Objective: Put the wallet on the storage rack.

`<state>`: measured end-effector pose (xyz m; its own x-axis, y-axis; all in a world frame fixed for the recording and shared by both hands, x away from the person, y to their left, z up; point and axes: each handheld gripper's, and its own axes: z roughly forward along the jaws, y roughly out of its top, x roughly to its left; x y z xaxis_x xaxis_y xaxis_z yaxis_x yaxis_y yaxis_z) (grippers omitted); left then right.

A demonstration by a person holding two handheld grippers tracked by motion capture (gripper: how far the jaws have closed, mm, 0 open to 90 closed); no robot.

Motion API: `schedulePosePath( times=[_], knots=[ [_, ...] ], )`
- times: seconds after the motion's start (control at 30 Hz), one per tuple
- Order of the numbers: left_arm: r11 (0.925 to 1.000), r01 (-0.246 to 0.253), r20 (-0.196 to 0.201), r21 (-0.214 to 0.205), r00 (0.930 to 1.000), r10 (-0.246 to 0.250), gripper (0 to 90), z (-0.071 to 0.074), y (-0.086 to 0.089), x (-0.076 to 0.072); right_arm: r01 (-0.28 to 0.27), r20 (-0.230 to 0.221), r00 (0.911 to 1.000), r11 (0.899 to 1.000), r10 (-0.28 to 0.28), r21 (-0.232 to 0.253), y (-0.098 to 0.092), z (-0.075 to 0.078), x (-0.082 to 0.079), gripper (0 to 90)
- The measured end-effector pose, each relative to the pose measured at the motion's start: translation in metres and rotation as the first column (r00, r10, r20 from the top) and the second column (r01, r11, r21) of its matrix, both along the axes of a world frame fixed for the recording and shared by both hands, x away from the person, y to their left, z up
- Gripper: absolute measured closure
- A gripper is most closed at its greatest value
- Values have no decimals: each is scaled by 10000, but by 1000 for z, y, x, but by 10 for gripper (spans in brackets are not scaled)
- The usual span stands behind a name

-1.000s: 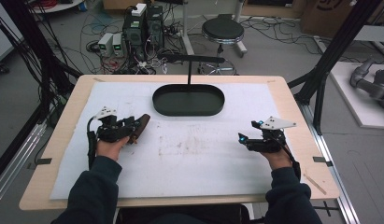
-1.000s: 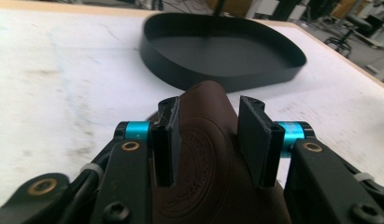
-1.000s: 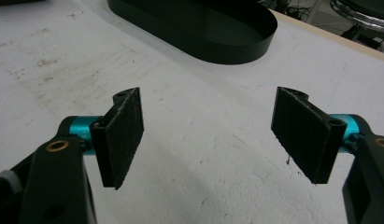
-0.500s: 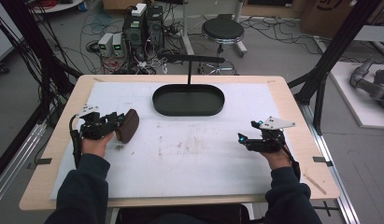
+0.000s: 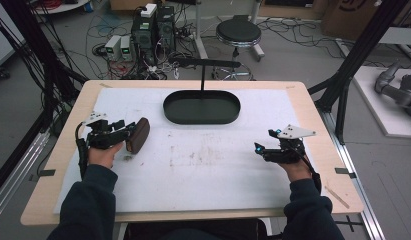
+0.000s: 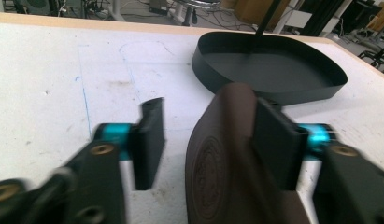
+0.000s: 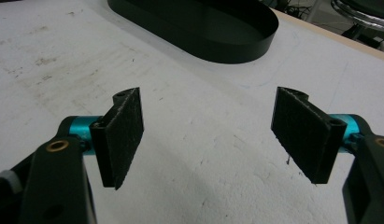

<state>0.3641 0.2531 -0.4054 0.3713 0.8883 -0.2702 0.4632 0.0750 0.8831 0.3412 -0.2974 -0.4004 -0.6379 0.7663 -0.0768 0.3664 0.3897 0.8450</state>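
A brown leather case with an embossed round mark stands on edge on the white mat at the left. My left gripper lies beside it, jaws around the case. In the left gripper view the case leans on the right-hand jaw, and a clear gap separates it from the other jaw. The left gripper has just been opening its jaws, and the pads do not squeeze the case. My right gripper rests on the mat at the right. It is open with nothing between its jaws.
A black oval tray sits at the back middle of the mat, with a thin post rising from it to a black crossbar. The tray lies just beyond the case. Wooden table edges frame the mat. A stool and cables are on the floor behind.
The left hand moved left across the mat with the case over the first half second, then stayed put. Its jaws now stand wider around the case. The right hand has not moved.
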Motion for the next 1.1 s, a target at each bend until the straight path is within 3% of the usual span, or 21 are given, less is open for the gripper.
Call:
schedulePosePath(
  times=[0.1,0.17,0.5,0.67,0.83,0.87,0.9,1.0,1.07,1.1],
  knots=[
    [9999,134,190,-63,9997,-133,351,1,-1,-1,-16,25,10000,10000,16,-34,0,0,0,257],
    [9994,224,144,275,9996,-228,350,3,-4,-1,-11,-9,10000,10000,11,-32,1,0,0,257],
    [9997,261,355,13,9990,-262,350,8,-5,-5,-13,-8,10000,10000,13,-34,0,0,0,257],
    [9975,712,429,36,9965,-712,344,13,-11,-12,-65,-3,10000,10000,65,-67,1,-1,1,257],
    [9937,877,253,697,9957,-896,330,8,-22,-17,-51,-6,10000,10000,51,-78,1,0,0,257],
    [9906,743,122,1147,9970,-762,327,2,-24,-17,-55,-6,10000,9999,55,-86,1,-1,0,257],
    [9884,709,3,1342,9974,-716,324,-1,-25,-17,-63,-8,10000,9999,63,-81,1,0,0,257],
    [9838,795,-479,1607,9962,-727,337,-11,-27,-16,-63,6,10000,10000,63,-72,0,0,0,257],
    [9794,983,-570,1762,9944,-895,500,-14,-28,-17,-47,-10,10000,10000,46,-65,0,0,0,257],
    [9786,965,-518,1819,9947,-885,529,-14,-28,-17,-43,-12,10000,10000,42,-69,0,0,0,257]
  ],
)
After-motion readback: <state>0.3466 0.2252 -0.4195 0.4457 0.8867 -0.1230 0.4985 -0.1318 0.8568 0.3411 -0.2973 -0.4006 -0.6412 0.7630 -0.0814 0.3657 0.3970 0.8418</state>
